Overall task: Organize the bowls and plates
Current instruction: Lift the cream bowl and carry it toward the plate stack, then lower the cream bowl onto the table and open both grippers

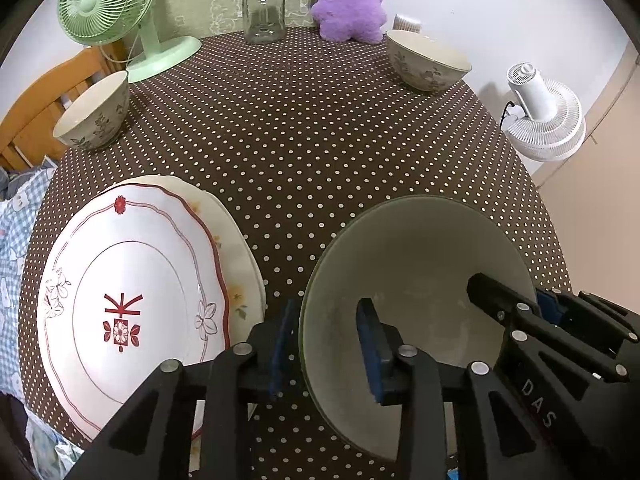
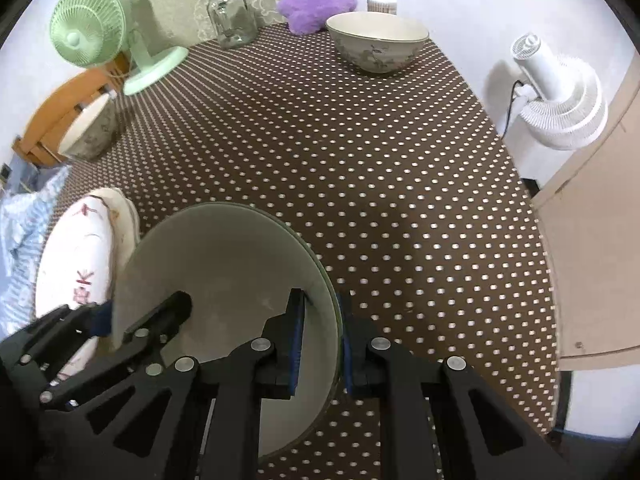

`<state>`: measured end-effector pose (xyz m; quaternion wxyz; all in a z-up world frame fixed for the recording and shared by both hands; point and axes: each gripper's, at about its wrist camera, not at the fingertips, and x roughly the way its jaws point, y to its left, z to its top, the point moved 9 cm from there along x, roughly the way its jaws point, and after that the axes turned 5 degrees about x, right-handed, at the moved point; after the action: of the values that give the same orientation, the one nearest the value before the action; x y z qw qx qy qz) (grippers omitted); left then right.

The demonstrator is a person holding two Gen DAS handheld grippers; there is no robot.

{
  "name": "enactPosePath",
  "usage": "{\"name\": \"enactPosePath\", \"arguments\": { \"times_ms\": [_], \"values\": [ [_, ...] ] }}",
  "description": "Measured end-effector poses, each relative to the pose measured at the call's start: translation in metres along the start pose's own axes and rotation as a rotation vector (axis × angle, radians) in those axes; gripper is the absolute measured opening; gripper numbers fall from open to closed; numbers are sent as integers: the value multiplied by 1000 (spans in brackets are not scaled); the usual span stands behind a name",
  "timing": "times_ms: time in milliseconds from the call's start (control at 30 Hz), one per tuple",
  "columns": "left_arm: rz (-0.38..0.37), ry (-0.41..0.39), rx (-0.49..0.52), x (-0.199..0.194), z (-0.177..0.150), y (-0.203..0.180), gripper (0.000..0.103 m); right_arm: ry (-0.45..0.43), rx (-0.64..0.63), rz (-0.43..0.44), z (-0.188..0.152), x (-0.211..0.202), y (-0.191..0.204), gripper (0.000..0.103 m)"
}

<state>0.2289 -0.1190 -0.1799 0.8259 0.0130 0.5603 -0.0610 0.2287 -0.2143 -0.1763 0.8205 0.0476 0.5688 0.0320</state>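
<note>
Bowl [image 1: 416,264] rim sits between both grippers' jaws.

My right tool [image 2: 320,338] pinches the pale bowl's [image 2: 224,256] rim near the surface's [image 2: 400,184] front edge.

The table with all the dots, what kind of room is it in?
Probably a home, maybe a dining corner. The table wears a dotted cloth and holds flowered bowls and stacked plates. A green desk fan and a purple plush toy stand at the back.
</note>
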Motion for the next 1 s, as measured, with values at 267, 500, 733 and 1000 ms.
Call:
{"name": "enactPosePath", "arguments": {
  "times_ms": [267,500,733,1000],
  "values": [
    [35,-18,-11,-12,11,13,56,-17,32,-7,9,-13,-7,59],
    [16,-64,12,-35,21,17,65,-81,66,-11,22,-44,-13,70],
    [4,-133,66,-66,31,8,80,-139,82,23,31,-73,-3,80],
    [20,-168,52,-96,43,10,82,-193,107,26,39,-105,6,80]
  ]
}}
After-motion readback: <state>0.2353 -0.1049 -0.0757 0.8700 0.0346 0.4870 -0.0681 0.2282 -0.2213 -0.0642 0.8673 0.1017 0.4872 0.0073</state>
